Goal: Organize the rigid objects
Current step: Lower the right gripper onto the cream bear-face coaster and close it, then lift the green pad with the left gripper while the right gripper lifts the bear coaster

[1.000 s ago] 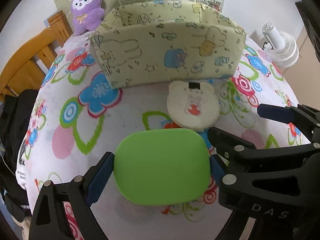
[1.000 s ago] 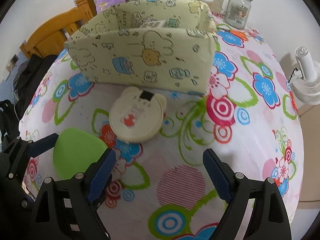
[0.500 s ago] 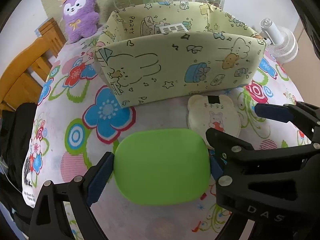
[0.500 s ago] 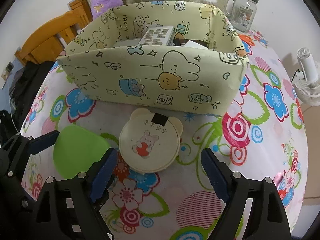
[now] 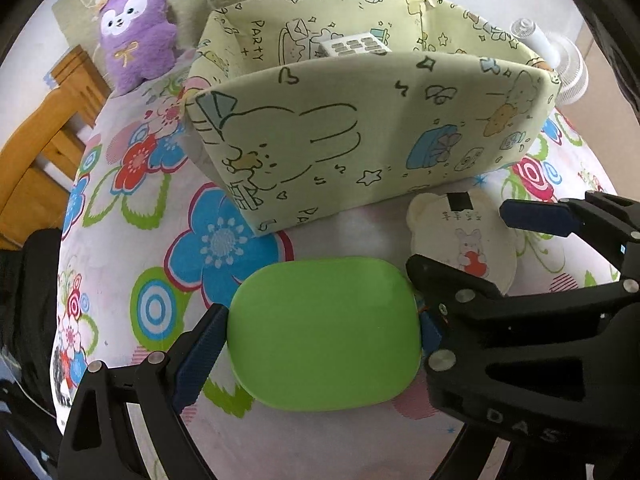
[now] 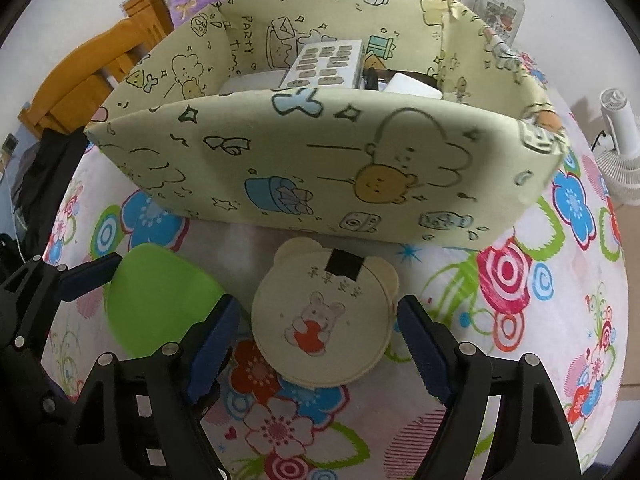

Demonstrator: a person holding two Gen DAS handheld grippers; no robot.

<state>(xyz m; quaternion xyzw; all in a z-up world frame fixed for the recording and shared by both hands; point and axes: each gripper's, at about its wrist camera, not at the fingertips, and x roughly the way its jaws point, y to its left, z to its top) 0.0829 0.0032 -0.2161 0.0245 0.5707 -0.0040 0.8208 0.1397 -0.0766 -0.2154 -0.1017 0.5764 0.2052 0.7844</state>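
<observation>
The green case (image 5: 324, 334) is clamped between the blue pads of the left gripper (image 5: 322, 336), its two short edges pressed by the fingers and its far edge pointing at the near wall of the box (image 5: 360, 132). Ahead of the fingers only a narrow strip of bare tablecloth (image 5: 132, 240) is left before that wall; more open cloth is seen to the left of the left finger. The bear-shaped tin (image 6: 324, 320) is framed by the right gripper (image 6: 318, 326), whose fingers stand apart on either side of it; whether the pads touch its rim cannot be told. The tin's ears lie just short of the box wall, and open cloth spreads to the right of the right finger. In the left view the tin (image 5: 460, 240) lies ahead of the right finger. "PARTY" is printed on the inner far wall of the box, and "DAS" is read on the gripper body; small characters above the rabbit on the tin are not legible. A remote (image 6: 324, 66) rests inside the box. Both grippers are held low, angled down toward the table, side by side, the left one just beside the right one's left finger.
</observation>
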